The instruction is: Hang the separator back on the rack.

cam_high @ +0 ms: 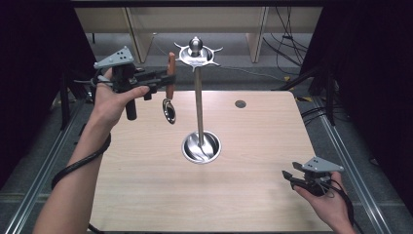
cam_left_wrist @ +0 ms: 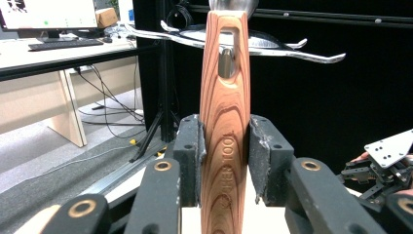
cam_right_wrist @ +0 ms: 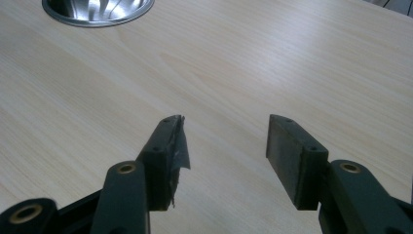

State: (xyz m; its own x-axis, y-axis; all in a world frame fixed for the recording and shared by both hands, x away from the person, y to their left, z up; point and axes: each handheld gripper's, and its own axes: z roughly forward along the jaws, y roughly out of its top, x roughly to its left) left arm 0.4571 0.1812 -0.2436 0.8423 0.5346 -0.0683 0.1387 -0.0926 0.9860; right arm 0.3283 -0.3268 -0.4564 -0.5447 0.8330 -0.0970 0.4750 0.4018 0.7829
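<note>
Spoon [cam_high: 169,92] with a wooden handle hangs upright in the left gripper [cam_left_wrist: 225,161], clamped at the handle, raised beside the hooked top of the steel stand [cam_high: 198,97] on the counter [cam_high: 253,195]. The right gripper [cam_right_wrist: 226,146] rests low near the counter's right edge, jaws apart and grasping nothing.

The spoon [cam_high: 170,92] in the black left gripper [cam_left_wrist: 225,151] has a red-brown handle with dark wavy grain; the stand [cam_high: 198,97] beside it is shiny silver; the table [cam_high: 253,146] is pale wood.

Lab: black curtains [cam_high: 365,58], monitor [cam_left_wrist: 48,13], cables [cam_high: 287,29]
</note>
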